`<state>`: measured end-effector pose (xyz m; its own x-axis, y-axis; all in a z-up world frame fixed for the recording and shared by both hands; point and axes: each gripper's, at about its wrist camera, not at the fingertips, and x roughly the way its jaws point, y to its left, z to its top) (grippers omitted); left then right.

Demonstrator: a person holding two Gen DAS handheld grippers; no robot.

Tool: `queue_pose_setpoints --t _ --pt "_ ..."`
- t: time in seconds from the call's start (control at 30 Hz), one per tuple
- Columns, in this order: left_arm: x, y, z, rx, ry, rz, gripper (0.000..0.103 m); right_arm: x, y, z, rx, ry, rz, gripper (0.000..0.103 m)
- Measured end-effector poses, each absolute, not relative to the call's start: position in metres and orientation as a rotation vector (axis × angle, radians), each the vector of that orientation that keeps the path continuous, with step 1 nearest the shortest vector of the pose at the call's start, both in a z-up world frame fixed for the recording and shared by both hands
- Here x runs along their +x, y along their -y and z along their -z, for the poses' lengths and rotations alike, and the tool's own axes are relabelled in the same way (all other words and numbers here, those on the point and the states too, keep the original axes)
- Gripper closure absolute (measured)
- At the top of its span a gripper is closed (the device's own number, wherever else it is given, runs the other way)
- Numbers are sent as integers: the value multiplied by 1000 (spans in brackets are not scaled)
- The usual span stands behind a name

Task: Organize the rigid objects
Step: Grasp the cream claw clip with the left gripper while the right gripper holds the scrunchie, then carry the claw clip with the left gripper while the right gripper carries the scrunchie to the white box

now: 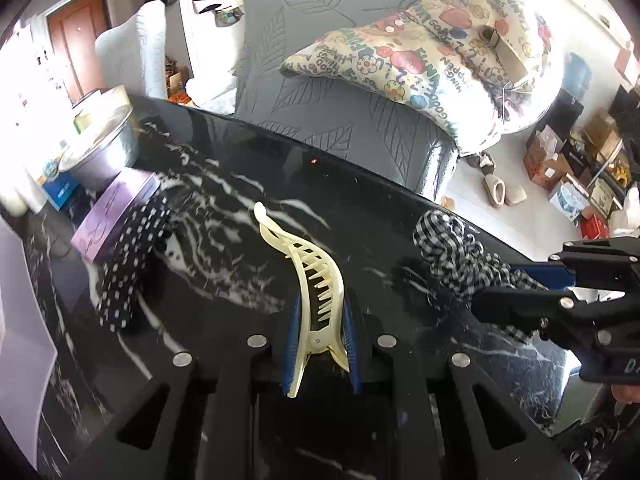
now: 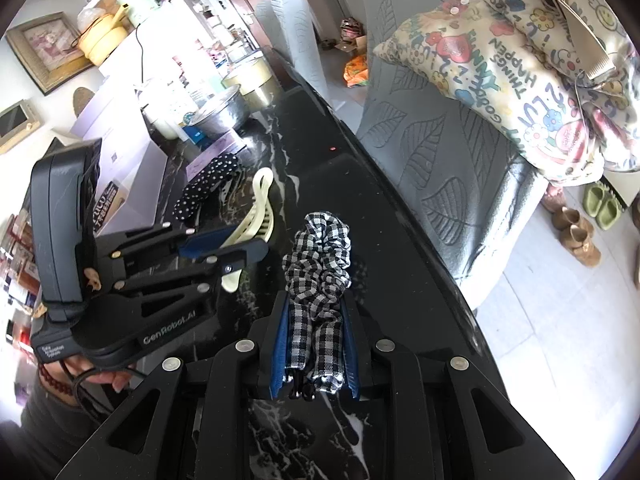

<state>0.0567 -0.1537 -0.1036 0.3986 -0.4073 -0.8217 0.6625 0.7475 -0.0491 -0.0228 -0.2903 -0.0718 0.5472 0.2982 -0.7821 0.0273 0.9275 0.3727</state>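
Note:
A cream hair claw clip (image 1: 316, 280) lies along the black marble table (image 1: 224, 168), and my left gripper (image 1: 320, 308) is shut on its hinge end, blue pads pressing both sides. The right wrist view shows that left gripper (image 2: 244, 244) from the side with the clip (image 2: 258, 208) sticking out beyond its fingers. My right gripper (image 2: 314, 312) is shut on a black-and-white checked scrunchie (image 2: 320, 256) that rests on the table (image 2: 320, 176). The left wrist view has the scrunchie (image 1: 452, 252) at the right, with the right gripper (image 1: 508, 286) on it.
A black polka-dot headband (image 1: 128, 264) lies left of the clip, against a purple box (image 1: 116, 212). Behind these stand a metal tin (image 1: 100, 152) and other containers. A grey leaf-patterned sofa (image 1: 320, 92) with a printed pillow (image 1: 420, 52) runs beyond the table's far edge.

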Motion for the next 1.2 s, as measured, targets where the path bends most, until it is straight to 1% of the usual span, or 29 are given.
queue_pose_setpoints --t 0.27,0.7,0.87,1.2 --pt "36 125 93 264 -930 622 83 -23 273 69 334 -984 -214 79" --pt "2 62 77 212 -916 441 83 -23 213 67 248 -996 -355 79" --pt "-13 29 78 140 -944 366 83 -28 188 65 206 -1003 -411 79" --pt "-50 -26 72 30 -932 220 83 -41 139 61 146 -1004 -527 79"
